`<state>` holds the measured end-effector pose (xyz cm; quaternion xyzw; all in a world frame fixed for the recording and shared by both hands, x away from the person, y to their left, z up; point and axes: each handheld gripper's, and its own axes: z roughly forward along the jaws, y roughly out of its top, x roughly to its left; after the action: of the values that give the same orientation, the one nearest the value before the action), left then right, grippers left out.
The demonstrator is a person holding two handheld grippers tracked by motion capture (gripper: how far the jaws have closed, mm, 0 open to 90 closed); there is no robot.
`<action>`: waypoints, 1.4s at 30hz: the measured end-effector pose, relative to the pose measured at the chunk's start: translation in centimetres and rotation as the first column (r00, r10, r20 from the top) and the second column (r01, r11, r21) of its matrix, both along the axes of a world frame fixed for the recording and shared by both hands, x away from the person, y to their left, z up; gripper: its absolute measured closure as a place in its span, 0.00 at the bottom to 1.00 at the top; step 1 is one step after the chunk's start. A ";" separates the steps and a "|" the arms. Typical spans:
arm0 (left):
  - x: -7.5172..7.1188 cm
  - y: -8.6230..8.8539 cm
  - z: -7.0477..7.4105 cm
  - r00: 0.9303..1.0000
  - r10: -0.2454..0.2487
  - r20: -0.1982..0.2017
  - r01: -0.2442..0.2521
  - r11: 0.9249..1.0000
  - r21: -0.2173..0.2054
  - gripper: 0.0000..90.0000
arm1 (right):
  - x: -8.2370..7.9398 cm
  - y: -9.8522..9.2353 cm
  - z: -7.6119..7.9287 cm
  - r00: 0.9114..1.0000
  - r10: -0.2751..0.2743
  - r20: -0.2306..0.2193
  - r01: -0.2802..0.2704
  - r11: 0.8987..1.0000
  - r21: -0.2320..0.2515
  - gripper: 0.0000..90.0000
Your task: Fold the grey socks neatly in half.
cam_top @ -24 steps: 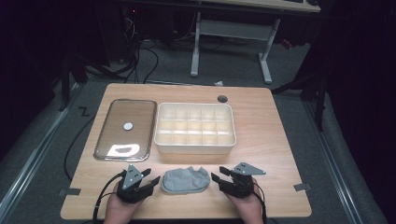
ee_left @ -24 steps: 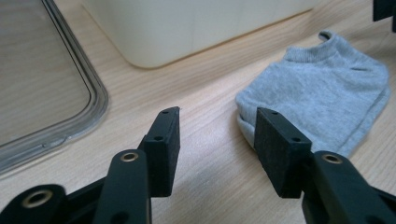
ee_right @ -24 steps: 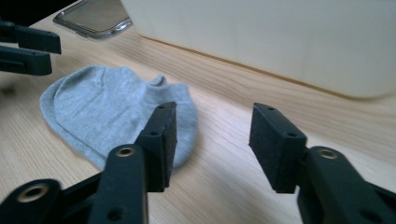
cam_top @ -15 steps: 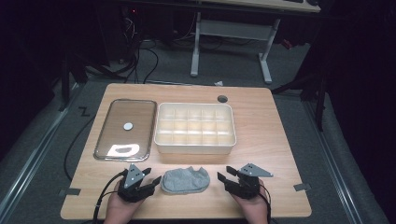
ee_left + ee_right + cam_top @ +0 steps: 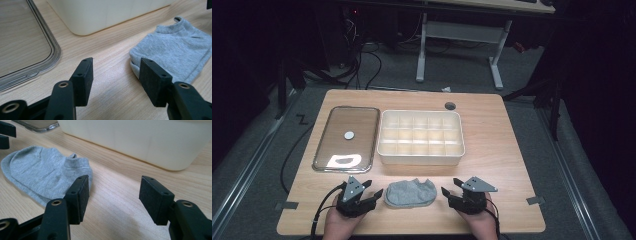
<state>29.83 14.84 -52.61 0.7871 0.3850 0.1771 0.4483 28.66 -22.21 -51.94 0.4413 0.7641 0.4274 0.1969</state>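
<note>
1. One left gripper (image 5: 371, 194), at seven o'clock on the table, jaws spread wide and holding nothing.
2. One clear lid (image 5: 347, 137) (a white disc at its centre) at ten o'clock.
3. One grey sock (image 5: 411, 193), flat at six o'clock between both grippers, just beside the left one's jaws.
4. One cream divided box (image 5: 420, 137), centre.
5. One right gripper (image 5: 451, 192), at five o'clock, jaws wide, empty.
6. One wooden table (image 5: 507, 150) on grey floor; the room behind is dark, with cables.

The high view looks down on the whole table (image 5: 507, 150); both low gripper views share the sock (image 5: 175, 55), seemingly close.
</note>
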 end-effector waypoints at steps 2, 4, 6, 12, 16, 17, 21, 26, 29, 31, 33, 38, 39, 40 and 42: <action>0.0 -0.1 0.0 1.000 -0.002 -0.001 0.002 1.000 -0.004 0.51 | 0.1 0.1 0.0 1.000 0.001 -0.022 0.000 1.000 0.013 0.42; -0.2 -0.3 0.2 1.000 -0.011 0.001 0.011 1.000 -0.011 0.51 | 0.0 0.4 0.1 1.000 0.009 -0.029 -0.008 1.000 0.029 0.45; -0.4 -0.5 0.2 1.000 -0.018 0.005 0.018 1.000 -0.014 0.52 | 0.0 0.9 0.1 0.999 0.022 -0.039 -0.021 0.999 0.037 0.47; -1.0 -1.6 0.3 0.998 -0.056 0.008 0.056 0.998 -0.013 0.52 | -0.1 2.3 -0.1 0.997 0.044 -0.064 -0.042 0.999 0.032 0.49; -1.3 -2.4 0.3 0.996 -0.085 0.009 0.085 0.996 0.005 0.55 | -0.3 2.7 0.1 0.997 0.045 -0.068 -0.042 0.998 0.047 0.55; -1.3 -2.4 0.3 0.996 -0.085 0.009 0.085 0.996 0.005 0.56 | -0.3 2.7 0.1 0.997 0.045 -0.068 -0.042 0.998 0.047 0.55; -1.5 -3.1 0.1 0.994 -0.107 0.013 0.107 0.994 0.038 0.58 | -0.4 3.4 0.0 0.995 0.044 -0.088 -0.040 0.998 0.044 0.58; -1.8 -3.6 -0.2 0.993 -0.115 0.011 0.114 0.989 0.094 0.60 | -0.2 4.6 -0.6 0.994 0.036 -0.102 -0.038 0.999 -0.024 0.56; -1.8 -3.6 -0.4 0.993 -0.114 0.008 0.112 0.987 0.116 0.61 | 0.0 4.9 -1.1 0.992 0.037 -0.117 -0.042 0.998 -0.043 0.55; -1.8 -3.6 -0.5 0.993 -0.114 0.007 0.112 0.986 0.127 0.61 | 0.0 5.1 -1.2 0.991 0.043 -0.129 -0.050 0.997 -0.056 0.56; -1.8 -3.6 -0.5 0.994 -0.112 0.005 0.111 0.985 0.130 0.61 | 0.0 5.2 -1.2 0.992 0.051 -0.116 -0.060 0.995 -0.077 0.62; -2.0 -3.5 -0.5 0.994 -0.107 0.006 0.106 0.987 0.120 0.60 | -0.1 5.3 -1.2 0.989 0.063 -0.135 -0.071 0.996 -0.056 0.77; -2.0 -3.4 -0.4 0.994 -0.107 0.008 0.105 0.988 0.117 0.60 | -0.1 5.3 -1.2 0.988 0.063 -0.139 -0.071 0.996 -0.053 0.79; -2.1 -3.4 -0.3 0.994 -0.105 0.008 0.104 0.988 0.112 0.60 | -0.1 5.2 -1.2 0.987 0.070 -0.143 -0.078 0.996 -0.052 0.82; -2.1 -3.3 0.0 0.995 -0.100 0.014 0.099 0.991 0.094 0.59 | 0.0 5.1 -1.2 0.985 0.074 -0.153 -0.081 0.996 -0.038 0.85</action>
<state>27.74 11.59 -52.59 0.8237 0.3324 0.1796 0.4227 28.68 -17.15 -53.10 0.4380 0.8026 0.3831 0.1313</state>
